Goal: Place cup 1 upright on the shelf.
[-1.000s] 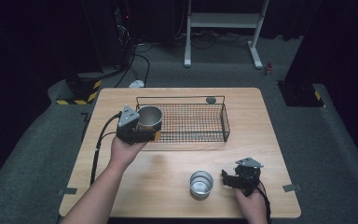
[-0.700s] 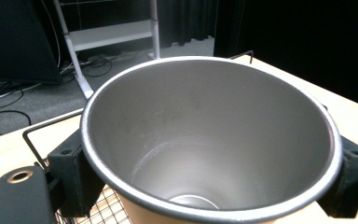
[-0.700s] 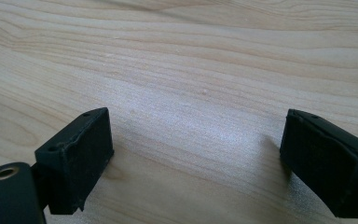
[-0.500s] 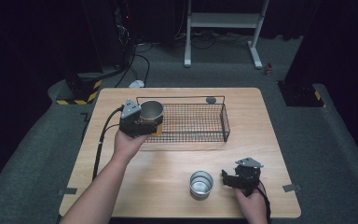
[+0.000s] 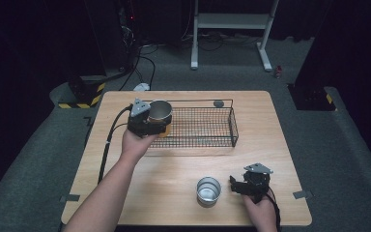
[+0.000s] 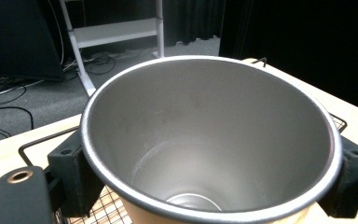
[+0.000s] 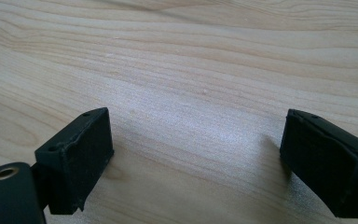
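A steel cup [image 5: 160, 112] [image 6: 205, 154] hangs upright above the left end of the black wire basket [image 5: 207, 126]. My left gripper [image 5: 150, 121] [image 6: 209, 163] is shut on it, one black pad on each side of its wall just under the rim. A second steel cup [image 5: 208, 190] stands upright on the wooden table [image 5: 174, 169] near the front edge. Just right of that cup my right gripper [image 5: 235, 186] [image 7: 196, 158] rests low over the bare wood, open, with nothing between its pads.
A small round grey object [image 5: 218, 103] lies on the table behind the basket. Each gripper trails a black cable [image 5: 107, 145]. Beyond the table's far edge are a white stand [image 5: 232, 24] and floor cables.
My left gripper has carried the steel cup up and to the right, over the basket's left end. The right gripper and the second cup have stayed put.
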Demonstrator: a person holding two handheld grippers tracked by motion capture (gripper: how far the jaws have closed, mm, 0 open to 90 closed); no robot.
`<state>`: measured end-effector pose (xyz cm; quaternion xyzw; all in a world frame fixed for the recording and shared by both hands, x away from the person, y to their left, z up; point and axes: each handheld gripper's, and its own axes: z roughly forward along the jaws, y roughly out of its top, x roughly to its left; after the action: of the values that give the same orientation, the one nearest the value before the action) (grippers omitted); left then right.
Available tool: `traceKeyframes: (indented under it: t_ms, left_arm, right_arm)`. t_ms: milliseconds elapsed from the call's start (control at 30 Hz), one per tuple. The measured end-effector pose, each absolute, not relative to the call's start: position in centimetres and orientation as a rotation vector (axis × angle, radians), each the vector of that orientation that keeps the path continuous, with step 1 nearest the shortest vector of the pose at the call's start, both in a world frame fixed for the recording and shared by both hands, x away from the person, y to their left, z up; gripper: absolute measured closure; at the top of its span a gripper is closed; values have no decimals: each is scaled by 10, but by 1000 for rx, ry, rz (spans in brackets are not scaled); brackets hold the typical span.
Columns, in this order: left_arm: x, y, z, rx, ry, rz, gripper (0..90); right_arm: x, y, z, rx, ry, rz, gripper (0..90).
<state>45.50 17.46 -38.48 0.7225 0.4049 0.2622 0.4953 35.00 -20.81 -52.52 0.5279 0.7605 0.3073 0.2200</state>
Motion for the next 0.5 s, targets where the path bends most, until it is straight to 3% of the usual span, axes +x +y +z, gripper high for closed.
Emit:
traceKeyframes:
  t_ms: [500]
  left_arm:
    - [476, 167, -395, 1748, 1019, 625, 137]
  right_arm:
    - [350, -208, -525, 1456, 2105, 850, 91]
